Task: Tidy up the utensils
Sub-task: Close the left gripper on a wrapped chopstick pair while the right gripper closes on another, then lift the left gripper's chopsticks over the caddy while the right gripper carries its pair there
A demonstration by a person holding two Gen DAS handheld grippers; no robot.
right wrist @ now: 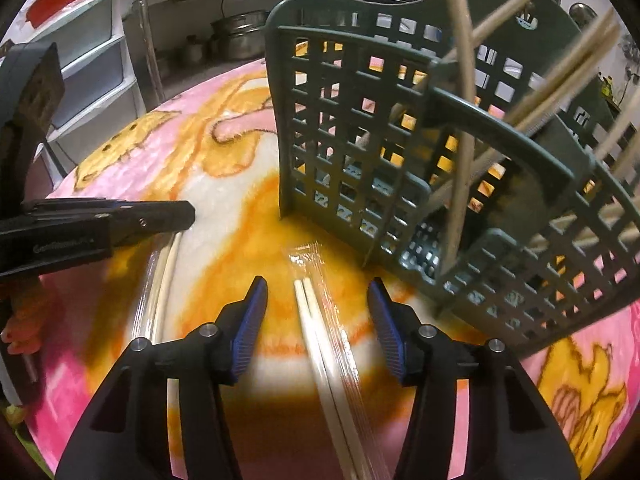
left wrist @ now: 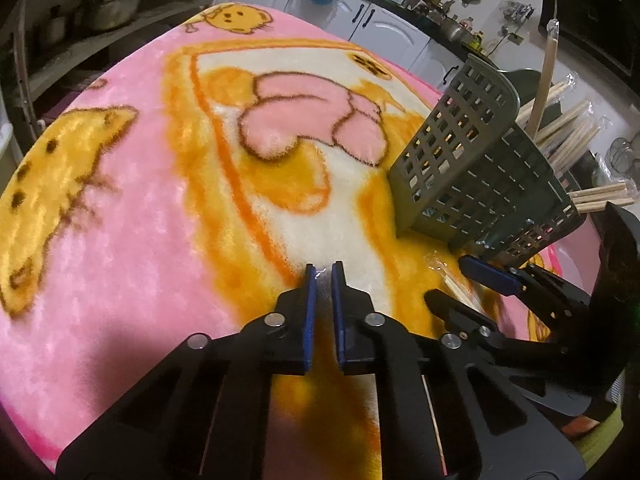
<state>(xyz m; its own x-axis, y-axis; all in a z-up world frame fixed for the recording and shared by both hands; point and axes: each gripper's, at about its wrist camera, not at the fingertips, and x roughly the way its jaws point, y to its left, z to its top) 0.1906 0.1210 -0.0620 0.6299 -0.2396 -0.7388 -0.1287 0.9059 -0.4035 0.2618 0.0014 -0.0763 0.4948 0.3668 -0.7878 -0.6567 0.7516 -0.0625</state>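
Two wrapped pairs of chopsticks lie on the pink and orange blanket (right wrist: 224, 148), near the grey-green utensil basket (right wrist: 360, 128) that stands at the far right and already holds several sticks leaning out of its top. The right gripper (right wrist: 318, 300) straddles one wrapped pair (right wrist: 316, 320) with its jaws released, a clear gap on either side of the clear sleeve, so nothing is held yet. The left gripper (left wrist: 324, 276) is clenched almost fully; in its own view a thin glossy strip shows between the blue pads (left wrist: 311, 292), and the right wrist view shows its tip over the second wrapped pair (right wrist: 162, 280) at the left, so it seems to have pinched that wrapper, though I cannot be certain how firm the hold is. For the right side, the good move is probably to settle lower until the pads flank the wood itself, keep the pair centred, and close squarely across both sticks instead of on loose plastic, which may slip or crumple. Once lifted, tilting the far end up should help the pair clear the basket rim (right wrist: 500, 120) and drop in among the others.
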